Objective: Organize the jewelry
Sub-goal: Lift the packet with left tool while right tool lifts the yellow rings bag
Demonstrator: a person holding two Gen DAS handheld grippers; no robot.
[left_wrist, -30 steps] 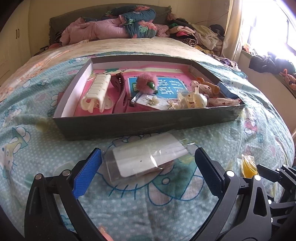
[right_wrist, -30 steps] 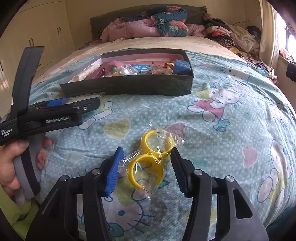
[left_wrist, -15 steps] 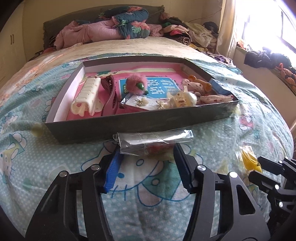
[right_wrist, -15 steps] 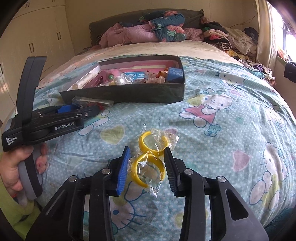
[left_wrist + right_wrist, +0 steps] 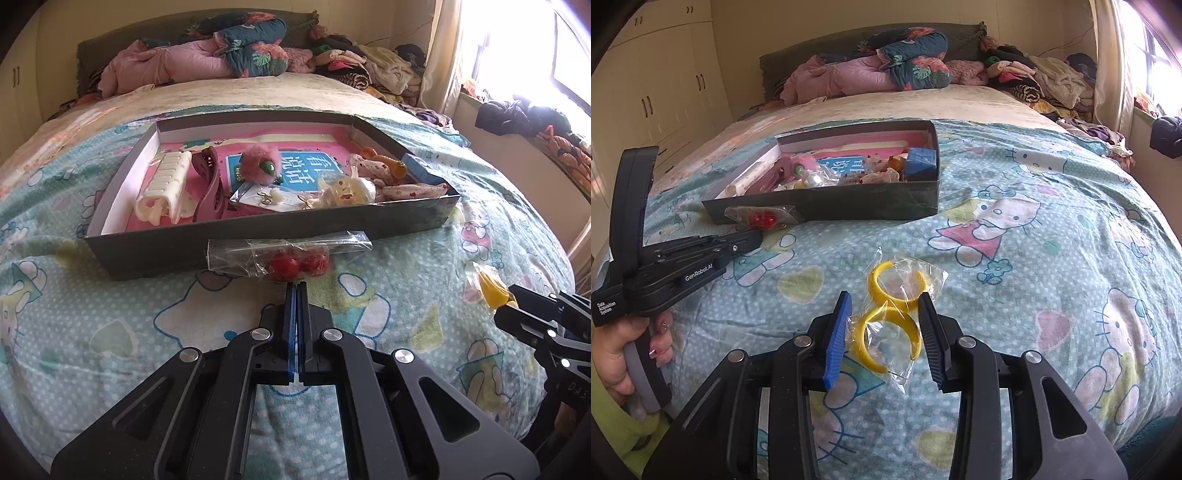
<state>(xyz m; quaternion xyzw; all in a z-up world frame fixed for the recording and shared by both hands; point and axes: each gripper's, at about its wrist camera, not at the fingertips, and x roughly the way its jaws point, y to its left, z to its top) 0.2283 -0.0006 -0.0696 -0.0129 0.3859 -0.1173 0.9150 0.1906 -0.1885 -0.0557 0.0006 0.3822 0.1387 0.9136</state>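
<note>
A clear bag with red beads [image 5: 295, 258] stands on edge in front of the dark shallow box [image 5: 258, 243]. My left gripper [image 5: 296, 285] is shut on that bag's lower edge, jaws fully together. From the right wrist view the same bag [image 5: 761, 218] sits just above the left gripper's tip [image 5: 755, 238]. A clear bag with two yellow open hoops [image 5: 886, 325] lies on the bedspread. My right gripper [image 5: 884, 299] has its pads pressed against both sides of the nearer hoop. The left wrist view shows that yellow bag [image 5: 489, 291] at the right gripper's tip [image 5: 515, 297].
The box [image 5: 868, 199] holds a white hair claw [image 5: 166, 188], a maroon clip [image 5: 210, 184], a pink pompom [image 5: 258, 168], a blue box [image 5: 417, 166] and small packets. A hand [image 5: 613, 354] grips the left tool. Piled clothes and bedding lie at the bed's head and right side.
The left jaws went from wide apart to fully shut on the clear bag, which tipped up on edge and shows its red beads. The right jaws narrowed onto the yellow hoop bag.
</note>
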